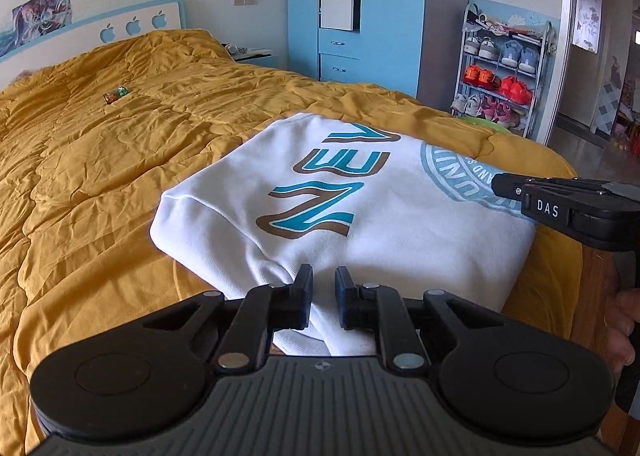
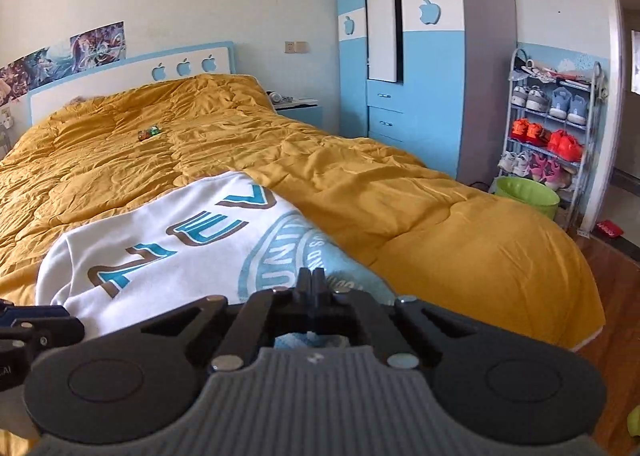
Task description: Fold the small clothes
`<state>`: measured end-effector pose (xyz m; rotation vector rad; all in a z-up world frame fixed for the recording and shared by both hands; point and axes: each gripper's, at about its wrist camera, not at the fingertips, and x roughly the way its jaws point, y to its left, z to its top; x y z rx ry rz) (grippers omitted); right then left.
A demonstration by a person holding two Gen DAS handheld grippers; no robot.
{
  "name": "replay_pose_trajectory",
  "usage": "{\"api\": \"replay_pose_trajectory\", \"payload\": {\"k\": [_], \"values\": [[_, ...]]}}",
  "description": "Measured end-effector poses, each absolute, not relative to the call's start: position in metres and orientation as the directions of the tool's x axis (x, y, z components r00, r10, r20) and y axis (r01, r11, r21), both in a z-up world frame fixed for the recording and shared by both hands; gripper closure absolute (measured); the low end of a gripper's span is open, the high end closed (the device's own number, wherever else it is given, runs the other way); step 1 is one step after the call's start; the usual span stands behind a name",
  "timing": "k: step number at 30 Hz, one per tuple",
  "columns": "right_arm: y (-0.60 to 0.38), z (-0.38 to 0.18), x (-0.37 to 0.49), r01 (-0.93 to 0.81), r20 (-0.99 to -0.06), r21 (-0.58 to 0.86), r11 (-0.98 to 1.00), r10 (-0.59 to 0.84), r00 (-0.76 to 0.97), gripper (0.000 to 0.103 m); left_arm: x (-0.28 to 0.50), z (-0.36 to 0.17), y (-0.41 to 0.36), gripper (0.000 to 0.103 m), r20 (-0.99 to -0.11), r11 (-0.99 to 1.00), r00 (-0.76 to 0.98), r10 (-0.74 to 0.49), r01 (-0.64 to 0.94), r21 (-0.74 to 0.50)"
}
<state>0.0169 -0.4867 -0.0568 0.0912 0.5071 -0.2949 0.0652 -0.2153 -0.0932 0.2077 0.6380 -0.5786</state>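
Observation:
A white sweatshirt with teal and brown letters and a round blue print lies folded on the yellow quilt near the foot of the bed. My left gripper has its jaws a small gap apart, with a fold of the sweatshirt's near edge between them. My right gripper has its jaws together over the round print on the sweatshirt; whether cloth is pinched between them does not show. It also shows at the right edge of the left wrist view, over the garment's right side.
A small candy wrapper lies far up the quilt. A blue wardrobe, a shoe rack and a green basin stand beyond the bed's right side. The wooden floor lies right of the bed.

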Motion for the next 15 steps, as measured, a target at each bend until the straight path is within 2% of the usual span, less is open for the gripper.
{"api": "replay_pose_trajectory", "payload": {"k": [4,5,6,8,9,10,12,13,14,15], "values": [[-0.487,-0.049,0.011,0.437,-0.511,-0.094,0.895,-0.420,0.750,0.103,0.068,-0.090,-0.211,0.083,-0.624,0.832,0.647,-0.438,0.555,-0.007],[-0.491,-0.047,0.008,0.481,-0.522,-0.099,0.871,-0.457,0.720,0.092,0.068,-0.089,-0.209,0.081,-0.628,0.834,0.643,-0.438,0.551,-0.017],[-0.495,-0.045,0.004,0.502,-0.537,-0.071,0.862,-0.457,0.709,0.087,0.070,-0.087,-0.207,0.080,-0.635,0.833,0.633,-0.442,0.552,-0.030],[-0.506,-0.037,-0.009,0.487,-0.582,0.088,0.869,-0.352,0.733,0.085,0.073,-0.081,-0.199,0.080,-0.648,0.831,0.609,-0.458,0.552,-0.068],[-0.508,-0.035,-0.014,0.463,-0.598,0.157,0.873,-0.289,0.748,0.074,0.076,-0.077,-0.193,0.080,-0.656,0.836,0.597,-0.461,0.541,-0.096],[-0.508,-0.032,-0.020,0.438,-0.605,0.221,0.871,-0.230,0.762,0.070,0.079,-0.073,-0.186,0.080,-0.666,0.841,0.585,-0.463,0.526,-0.123],[-0.498,-0.025,-0.028,0.406,-0.593,0.260,0.876,-0.186,0.783,0.066,0.082,-0.064,-0.175,0.079,-0.676,0.852,0.575,-0.462,0.500,-0.156],[-0.488,-0.020,-0.030,0.391,-0.594,0.250,0.886,-0.179,0.784,0.063,0.080,-0.059,-0.170,0.068,-0.668,0.857,0.587,-0.458,0.490,-0.158],[-0.478,-0.016,-0.031,0.389,-0.602,0.230,0.892,-0.184,0.777,0.053,0.077,-0.054,-0.166,0.052,-0.659,0.866,0.605,-0.447,0.477,-0.149],[-0.469,-0.013,-0.030,0.393,-0.617,0.213,0.895,-0.189,0.764,0.046,0.072,-0.048,-0.162,0.045,-0.644,0.874,0.631,-0.432,0.470,-0.126]]}}
